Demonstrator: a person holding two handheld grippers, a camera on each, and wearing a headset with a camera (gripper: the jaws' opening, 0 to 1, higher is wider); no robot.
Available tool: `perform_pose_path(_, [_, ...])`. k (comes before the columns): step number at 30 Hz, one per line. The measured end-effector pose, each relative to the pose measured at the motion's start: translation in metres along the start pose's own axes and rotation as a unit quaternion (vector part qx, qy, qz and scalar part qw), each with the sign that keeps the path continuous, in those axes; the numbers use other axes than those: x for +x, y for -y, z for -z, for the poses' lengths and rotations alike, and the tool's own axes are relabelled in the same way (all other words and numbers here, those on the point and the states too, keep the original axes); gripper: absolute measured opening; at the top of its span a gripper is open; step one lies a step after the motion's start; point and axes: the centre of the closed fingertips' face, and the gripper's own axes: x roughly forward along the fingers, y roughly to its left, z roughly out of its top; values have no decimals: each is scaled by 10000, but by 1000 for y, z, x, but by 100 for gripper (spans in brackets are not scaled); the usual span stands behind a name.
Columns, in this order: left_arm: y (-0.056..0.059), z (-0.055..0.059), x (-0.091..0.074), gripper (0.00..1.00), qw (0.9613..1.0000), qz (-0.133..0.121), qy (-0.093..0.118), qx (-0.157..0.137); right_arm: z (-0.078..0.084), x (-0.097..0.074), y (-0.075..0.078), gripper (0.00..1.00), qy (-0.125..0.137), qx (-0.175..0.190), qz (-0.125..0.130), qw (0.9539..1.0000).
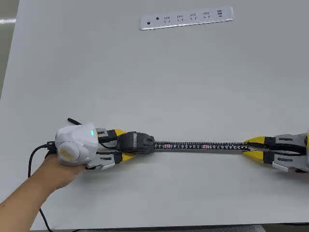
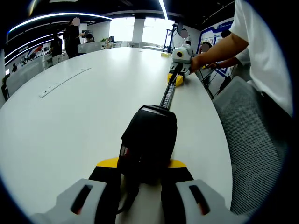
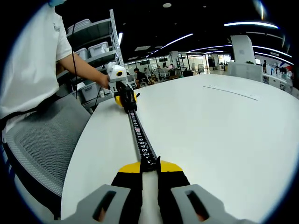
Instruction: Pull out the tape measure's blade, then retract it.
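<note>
**Desk:** Where's the tape measure sitting?

**Me:** I see its black case (image 1: pixel 136 142) on the near left part of the white table (image 1: pixel 145 72). The blade (image 1: pixel 200 146) runs out of it in a straight line to the right, lying low along the tabletop with the numbers facing up.

**Desk:** And your two tools?

**Me:** My left gripper (image 1: pixel 124 144) has its yellow-tipped jaws clamped on the case from both sides. In the left gripper view the case sits squarely between them. My right gripper (image 1: pixel 248 147) is at the near right with its jaws drawn narrow, pinching the end of the blade. In the right gripper view the blade tip is caught between the yellow tips, and the strip runs away from them toward the case.

**Desk:** Anything around them?

**Me:** A hand (image 1: pixel 58 169) wraps the left gripper's white body, and a dark cable (image 1: pixel 33 159) trails from it toward the near edge. A white power strip (image 1: pixel 186 18) lies at the far side, well apart from the blade. A grey mesh chair (image 3: pixel 42 140) stands beside the table.
</note>
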Motion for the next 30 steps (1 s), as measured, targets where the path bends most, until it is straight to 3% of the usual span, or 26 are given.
perform_pose_path(11, [0,-1,0,29,10000,-2,-10,2,-1,1,1,10,54,25,84,9999])
perform_pose_path(25, [1,-1,0,30,10000,9,-7,9,-1,3,3,11,-34,-314,186,9993])
perform_pose_path(30, [1,-1,1,30,10000,2,-6,0,-2,3,6,11,-1,-238,173,9996])
